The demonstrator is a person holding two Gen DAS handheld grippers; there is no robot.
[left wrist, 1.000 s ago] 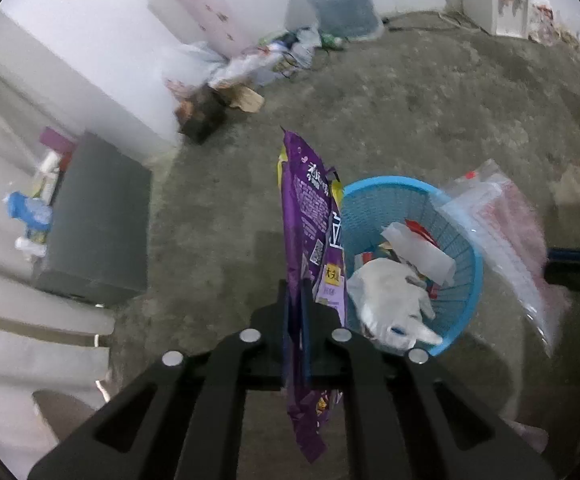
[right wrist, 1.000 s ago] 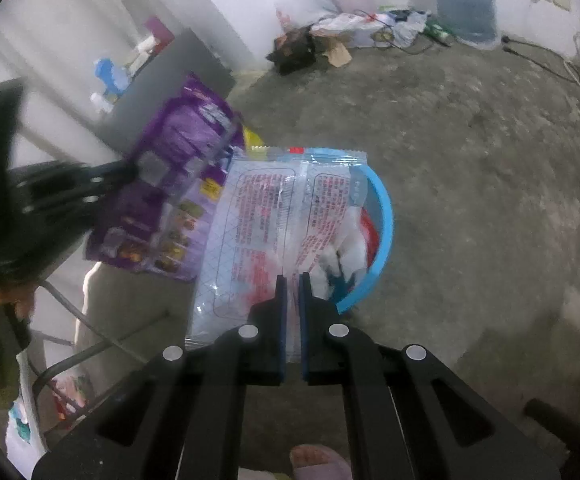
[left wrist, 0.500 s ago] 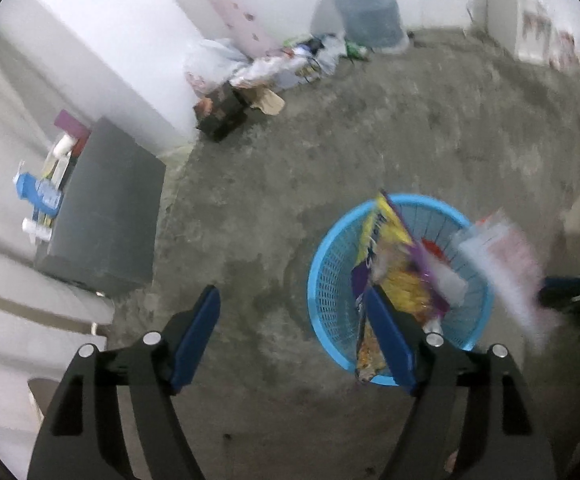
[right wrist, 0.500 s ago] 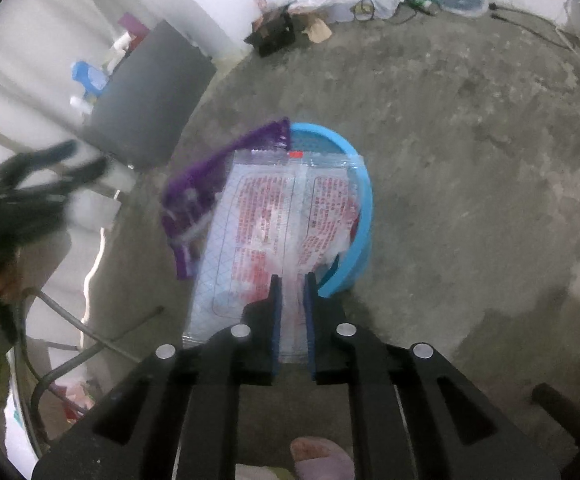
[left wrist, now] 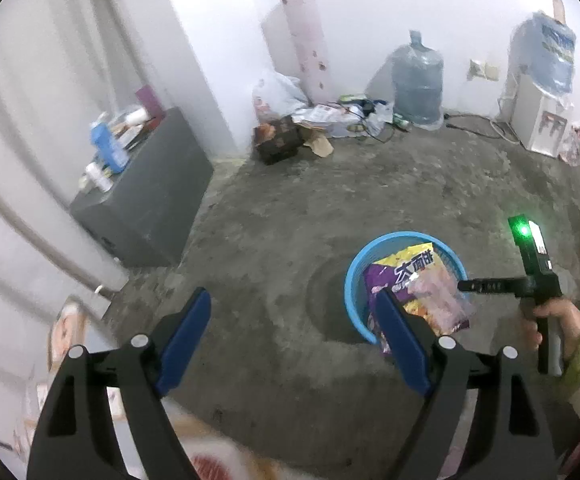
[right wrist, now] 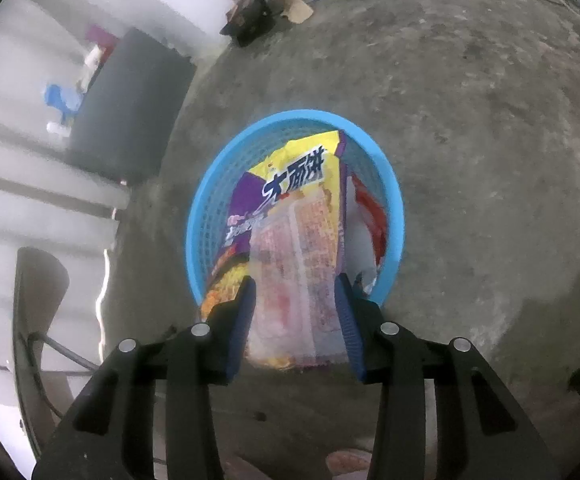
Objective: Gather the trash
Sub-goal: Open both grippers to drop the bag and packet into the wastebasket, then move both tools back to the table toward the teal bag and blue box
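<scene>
The left gripper (left wrist: 296, 314) is opening, nothing between its jaws. The right gripper (right wrist: 296, 304) is opening over the basket (right wrist: 209, 208); the clear bag (right wrist: 298, 264), blurred, seems free between them, atop the purple packet (right wrist: 290, 184).

Blue mesh basket (right wrist: 209, 216); purple-and-yellow snack bag (right wrist: 290, 184); red-printed clear wrapper (right wrist: 294, 264).

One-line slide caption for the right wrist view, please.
Right hand-held gripper opening over the blue basket, clear wrapper dropping onto the purple-yellow snack bag.
</scene>
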